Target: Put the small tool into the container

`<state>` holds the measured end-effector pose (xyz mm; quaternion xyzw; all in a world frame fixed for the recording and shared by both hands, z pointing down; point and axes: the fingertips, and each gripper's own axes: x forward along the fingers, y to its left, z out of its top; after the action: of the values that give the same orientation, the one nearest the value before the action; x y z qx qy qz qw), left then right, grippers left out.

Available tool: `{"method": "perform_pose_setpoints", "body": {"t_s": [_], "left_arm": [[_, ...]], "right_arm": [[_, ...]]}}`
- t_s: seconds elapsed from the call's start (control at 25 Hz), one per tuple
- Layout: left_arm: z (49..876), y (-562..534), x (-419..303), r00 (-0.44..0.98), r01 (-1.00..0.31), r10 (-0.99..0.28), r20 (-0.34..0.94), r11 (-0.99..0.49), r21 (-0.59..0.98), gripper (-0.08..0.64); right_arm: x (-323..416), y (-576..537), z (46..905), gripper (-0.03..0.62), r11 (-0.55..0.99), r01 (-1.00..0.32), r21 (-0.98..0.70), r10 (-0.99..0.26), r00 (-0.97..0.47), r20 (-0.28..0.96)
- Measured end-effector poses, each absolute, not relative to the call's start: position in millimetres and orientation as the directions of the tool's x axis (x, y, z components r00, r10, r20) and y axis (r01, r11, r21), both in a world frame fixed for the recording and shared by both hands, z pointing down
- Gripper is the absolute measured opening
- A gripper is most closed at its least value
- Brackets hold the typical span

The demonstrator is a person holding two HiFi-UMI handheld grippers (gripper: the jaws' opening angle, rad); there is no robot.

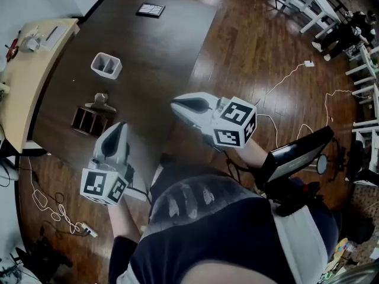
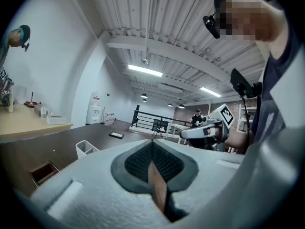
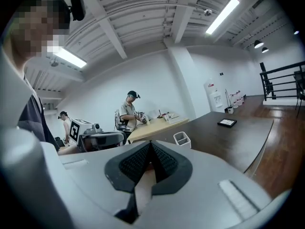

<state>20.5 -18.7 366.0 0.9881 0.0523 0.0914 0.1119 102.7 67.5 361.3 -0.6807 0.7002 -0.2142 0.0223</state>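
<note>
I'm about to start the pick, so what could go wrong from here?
The left claw and right claw are both shut and empty; reaching like that could knock the small tool instead of gripping it. The tool lies right beside the brown tray, leaving little room. Loose cables on the floor could snag feet.

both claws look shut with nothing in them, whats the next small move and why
Probably open the left claw and ease it forward toward the small tool lying by the brown box. Both it and the right claw are shut and empty, the left sits nearer the tool, and the white container stands just beyond.
</note>
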Motion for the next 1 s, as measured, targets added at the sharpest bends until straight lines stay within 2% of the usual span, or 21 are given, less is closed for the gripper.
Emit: {"method": "perform_pose_setpoints", "body": {"t_s": [0.12, 0.28, 0.72, 1.0], "left_arm": [[368.1, -35.9, 27.5, 0.981, 0.059, 0.098, 0.165, -0.972, 0.226, 0.002], [366.8, -54.3, 28.1, 0.984, 0.022, 0.059, 0.168, -0.976, 0.216, 0.000], [386.5, -158.2, -5.0, 0.884, -0.425, -0.356, 0.302, -0.882, 0.204, 0.000], [387.6, -172.5, -14.5, 0.795, -0.577, -0.495, 0.351, -0.795, 0.185, 0.001]], "right_arm": [[103.2, 46.1, 358.1, 0.002, 0.005, -0.952, -0.306, -0.961, -0.089, 0.263], [105.7, 10.7, 372.6, 0.002, 0.050, -0.929, -0.366, -0.939, -0.169, 0.301], [116.1, -136.8, 412.9, 0.002, 0.353, -0.795, -0.494, -0.781, -0.541, 0.312], [114.5, -182.9, 461.5, 0.002, 0.465, -0.774, -0.431, -0.620, -0.632, 0.465]]}}
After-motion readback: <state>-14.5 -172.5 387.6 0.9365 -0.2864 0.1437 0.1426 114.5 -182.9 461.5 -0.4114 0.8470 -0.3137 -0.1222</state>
